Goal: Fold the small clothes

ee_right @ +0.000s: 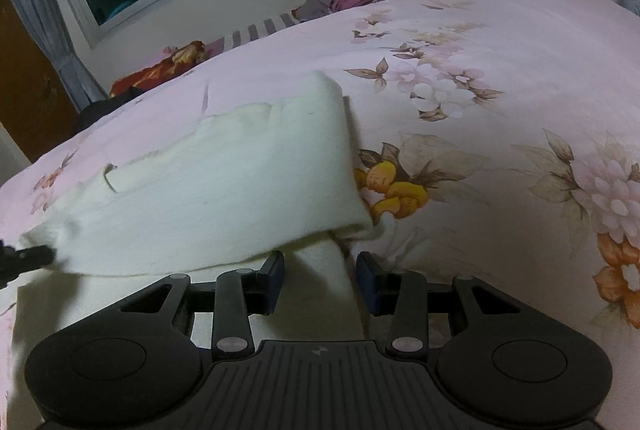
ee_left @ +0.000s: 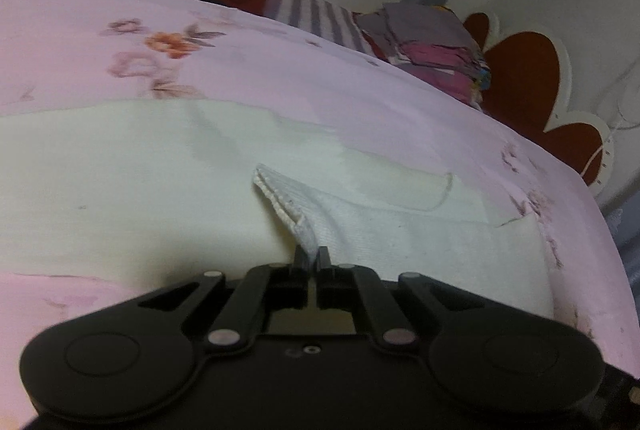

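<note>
Across the pink floral bedspread (ee_right: 500, 42) a cream garment (ee_right: 224, 182) is laid, its long axis running left to right. Its near-left hem is clenched by the left gripper (ee_left: 311, 254), while its right end is straddled by the released right gripper (ee_right: 319, 262).
</note>
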Available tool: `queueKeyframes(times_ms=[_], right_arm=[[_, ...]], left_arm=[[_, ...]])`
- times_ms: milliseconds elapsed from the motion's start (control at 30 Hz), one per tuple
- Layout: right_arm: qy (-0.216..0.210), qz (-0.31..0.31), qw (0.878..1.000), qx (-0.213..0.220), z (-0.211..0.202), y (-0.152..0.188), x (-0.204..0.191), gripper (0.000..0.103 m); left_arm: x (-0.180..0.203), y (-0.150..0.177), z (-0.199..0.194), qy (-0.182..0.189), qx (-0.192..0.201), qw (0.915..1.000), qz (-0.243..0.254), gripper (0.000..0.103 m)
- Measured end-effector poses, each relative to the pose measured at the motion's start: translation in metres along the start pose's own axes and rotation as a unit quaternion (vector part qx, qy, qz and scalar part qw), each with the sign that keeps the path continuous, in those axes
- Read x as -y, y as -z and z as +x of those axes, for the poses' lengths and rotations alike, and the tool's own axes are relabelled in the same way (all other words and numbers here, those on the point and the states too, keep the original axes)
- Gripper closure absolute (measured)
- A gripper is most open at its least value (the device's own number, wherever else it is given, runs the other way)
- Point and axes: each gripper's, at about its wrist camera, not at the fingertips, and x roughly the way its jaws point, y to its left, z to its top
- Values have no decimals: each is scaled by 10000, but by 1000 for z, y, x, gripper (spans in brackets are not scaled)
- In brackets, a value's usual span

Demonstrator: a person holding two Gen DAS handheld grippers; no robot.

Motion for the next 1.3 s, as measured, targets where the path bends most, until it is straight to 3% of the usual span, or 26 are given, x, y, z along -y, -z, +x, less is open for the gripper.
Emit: queueKeyframes(times_ms=[600, 667, 700, 733, 833, 933, 1000, 1100, 1200, 1233, 1300], right_arm=[[232, -71, 9997, 1, 2, -1, -1, 66], [262, -35, 9996, 35, 0, -2, 1, 73], [203, 5, 9998, 52, -4, -4, 3, 84], [112, 56, 9999, 114, -9, -6, 4, 87], [-15, -108, 9992, 376, -21, -12, -2, 87], [-84, -273, 9993, 240, -8, -19, -11, 87], [85, -440, 9990, 75, 6, -17, -12, 87], [95, -198, 9998, 3, 9, -20, 1, 87], [-98, -189, 9992, 340, -7, -28, 0, 87], [-184, -237, 9987, 404, -7, -31, -5, 87], [-481, -362, 9976, 356, 3, -38, -21, 87]], left_arm=[[-27, 7, -11, -131, 126, 9998, -88, 100], [-28, 9, -12, -163, 129, 9998, -55, 100], [-29, 9, -12, -175, 121, 9998, -44, 100], [-29, 11, -12, -187, 114, 9998, -27, 100], [-29, 12, -9, -236, 89, 9997, -10, 100], [-29, 14, -6, -285, 69, 9996, -22, 100], [-29, 14, -6, -290, 71, 9995, -32, 99], [-33, 12, -14, -442, 27, 9990, 24, 84], [-16, 9, -40, -1064, 444, 9911, 665, 78], [-10, 7, -41, -1026, 488, 9908, 730, 76], [6, 2, -29, -579, 368, 9946, 784, 70]])
